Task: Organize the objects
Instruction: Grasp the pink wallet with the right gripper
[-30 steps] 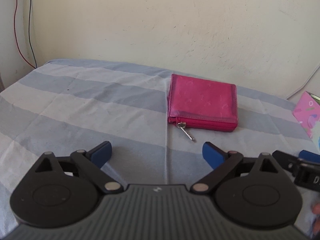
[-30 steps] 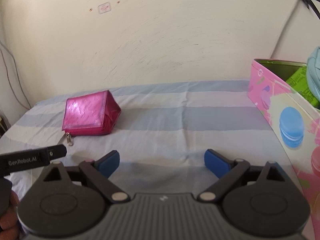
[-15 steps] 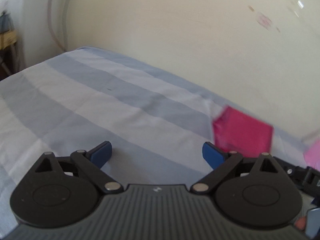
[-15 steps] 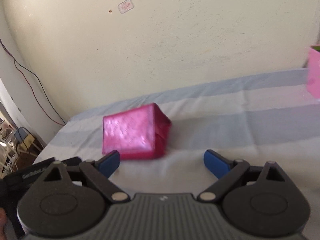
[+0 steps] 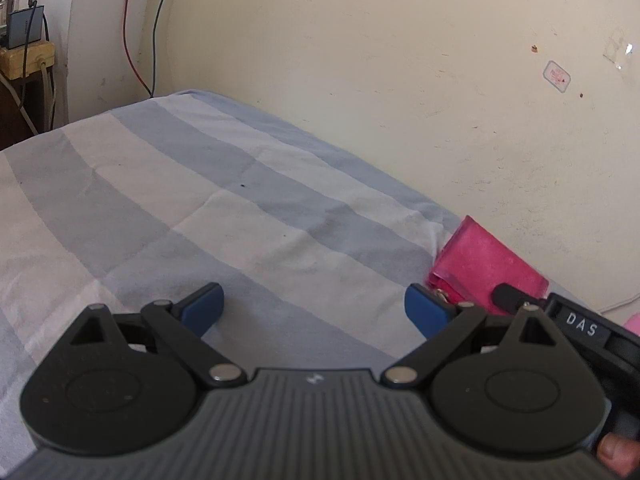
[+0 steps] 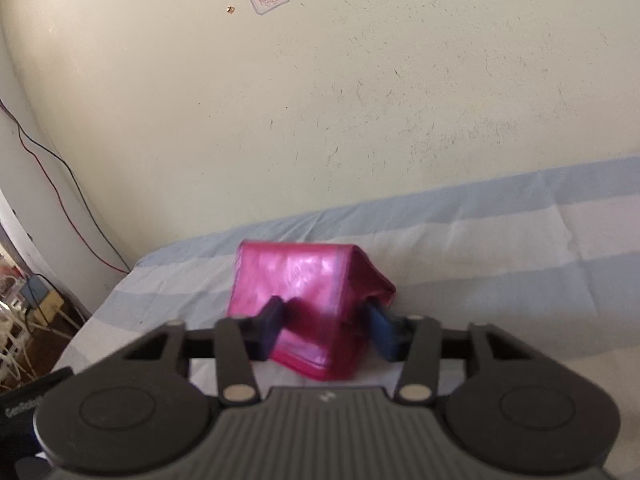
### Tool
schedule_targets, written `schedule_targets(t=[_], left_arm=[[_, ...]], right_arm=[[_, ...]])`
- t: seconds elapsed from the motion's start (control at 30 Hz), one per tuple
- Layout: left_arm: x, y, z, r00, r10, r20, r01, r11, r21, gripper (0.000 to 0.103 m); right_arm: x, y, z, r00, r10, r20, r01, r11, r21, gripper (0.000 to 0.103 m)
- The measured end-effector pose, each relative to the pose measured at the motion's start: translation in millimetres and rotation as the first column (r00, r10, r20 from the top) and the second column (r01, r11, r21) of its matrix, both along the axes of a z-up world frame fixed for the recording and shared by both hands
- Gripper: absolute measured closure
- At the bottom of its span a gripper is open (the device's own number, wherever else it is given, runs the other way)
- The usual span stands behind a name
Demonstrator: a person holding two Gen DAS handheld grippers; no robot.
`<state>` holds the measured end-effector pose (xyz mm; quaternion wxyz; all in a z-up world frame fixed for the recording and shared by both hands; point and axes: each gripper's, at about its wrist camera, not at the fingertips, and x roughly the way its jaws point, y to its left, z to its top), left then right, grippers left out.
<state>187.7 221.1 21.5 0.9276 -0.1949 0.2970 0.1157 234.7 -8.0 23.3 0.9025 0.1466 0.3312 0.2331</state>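
Right gripper [image 6: 326, 330] is clamping the pink wallet [image 6: 308, 280]; left gripper [image 5: 314, 308] is hovering, fingers spread, left of it.

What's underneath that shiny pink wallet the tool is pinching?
The pink wallet sits on a striped bedsheet, with the right tool closed on its sides. Whatever lies directly beneath it is covered; its inside is hidden too.

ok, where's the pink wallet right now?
Between the right tool's fingers, lying on the striped sheet near the wall; in the left view it's at far right, wallet.
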Motion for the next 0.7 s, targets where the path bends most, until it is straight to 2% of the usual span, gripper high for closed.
schedule_targets(t=[0.17,0.3,0.43,0.53,0.63,0.7], left_arm=[[0,-1,0,0.999,-0.032,0.011,0.032,0.999,-0.016,0.005],[-2,-8,2,0.997,-0.075,0.027,0.075,0.997,-0.014,0.005],[-1,-30,1,0.977,-0.213,0.021,0.212,0.977,0.023,0.005],[-2,-55,-3,0.928,-0.372,0.007,0.371,0.927,0.054,0.005],[-10,-88,-5,0.860,-0.511,-0.018,0.505,0.844,0.181,0.006],[-22,-102,-3,0.825,-0.565,0.008,0.542,0.795,0.273,0.006]], right_arm=[[-19,-1,4,0.999,0.017,0.039,-0.016,1.000,-0.018,0.071],[-43,-22,5,1.000,0.009,0.009,-0.009,1.000,0.007,0.072],[-77,-62,8,0.999,0.036,-0.036,-0.036,0.999,0.017,0.072],[-119,-101,9,0.998,0.044,-0.053,-0.043,0.999,0.020,0.072],[-167,-145,5,0.999,0.017,-0.049,-0.015,0.999,0.040,0.072],[-202,-172,5,0.999,-0.021,-0.032,0.022,0.999,0.044,0.072]])
